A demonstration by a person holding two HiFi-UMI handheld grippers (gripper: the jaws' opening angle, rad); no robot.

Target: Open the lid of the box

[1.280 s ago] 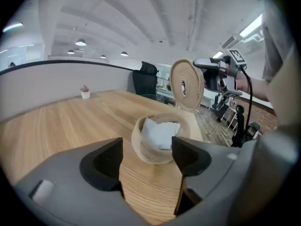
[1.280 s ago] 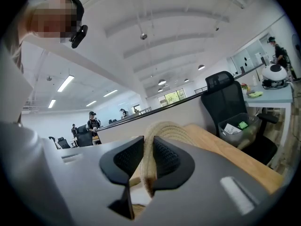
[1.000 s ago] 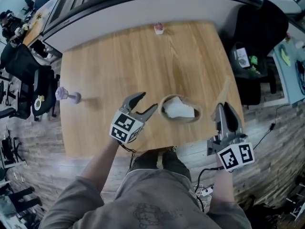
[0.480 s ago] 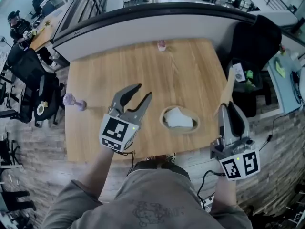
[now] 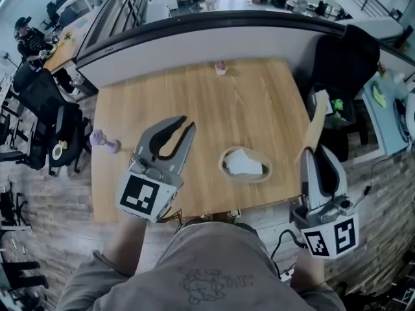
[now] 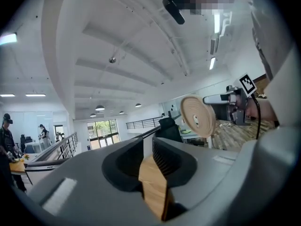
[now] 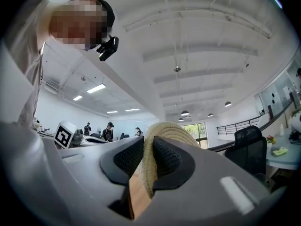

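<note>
The lid (image 5: 316, 123), a round disc with a woven rim, is clamped by its edge between the jaws of the right gripper (image 5: 316, 153). We see it standing up past the jaw tips in the head view, edge-on and clear of the table (image 5: 259, 102). In the right gripper view the ribbed pads press on both sides of its rim. In the left gripper view the same lid shows its flat face, off to the right of those jaws and well apart from them.

The left gripper (image 5: 187, 123) has just been closing. We see only a narrow slit between its pads, with nothing in it.

The box (image 5: 223, 167) sits open on the wooden table, lower than both pairs of jaws and between them, nearer the right pair. Something white and crumpled (image 5: 246, 164) lies inside it; we cannot tell what it is.

A small purple object (image 5: 104, 140) lies on the table to the outer side of the left jaws. A small pink thing (image 5: 220, 67) sits at the table's far edge, well ahead of both pairs.
</note>
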